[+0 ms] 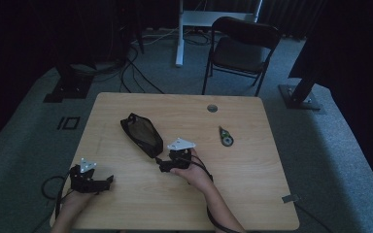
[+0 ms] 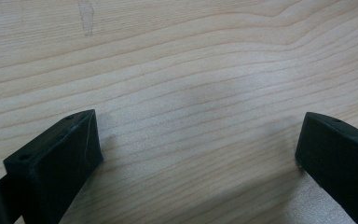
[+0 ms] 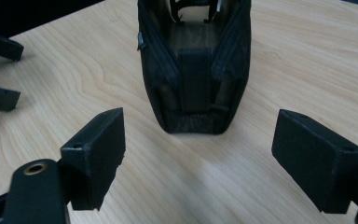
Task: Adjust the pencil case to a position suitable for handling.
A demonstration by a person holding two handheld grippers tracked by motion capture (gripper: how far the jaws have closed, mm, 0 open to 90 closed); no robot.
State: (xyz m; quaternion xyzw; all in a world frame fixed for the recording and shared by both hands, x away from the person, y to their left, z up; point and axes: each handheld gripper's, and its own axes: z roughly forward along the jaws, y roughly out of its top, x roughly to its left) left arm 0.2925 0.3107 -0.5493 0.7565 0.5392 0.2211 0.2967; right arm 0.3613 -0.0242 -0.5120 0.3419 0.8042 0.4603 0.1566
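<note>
A black zip pouch (image 1: 141,134) lies open on the wooden table (image 1: 252,165), left of centre; its near end (image 3: 196,70) faces my right gripper (image 3: 198,156). That gripper (image 1: 158,163) is open, a short way in front of the pouch's end, with nothing between its jaws. My left gripper (image 1: 110,180) rests near the table's front left edge, apart from the pouch. It is open over bare wood (image 2: 198,140). A small dark tool with a green and white round end (image 1: 225,136) lies to the right of centre.
A round cable hole (image 1: 212,108) sits near the table's far edge. A black folding chair (image 1: 243,48) and a white desk leg (image 1: 179,34) stand beyond the table. Cables trail on the grey carpet at the back left.
</note>
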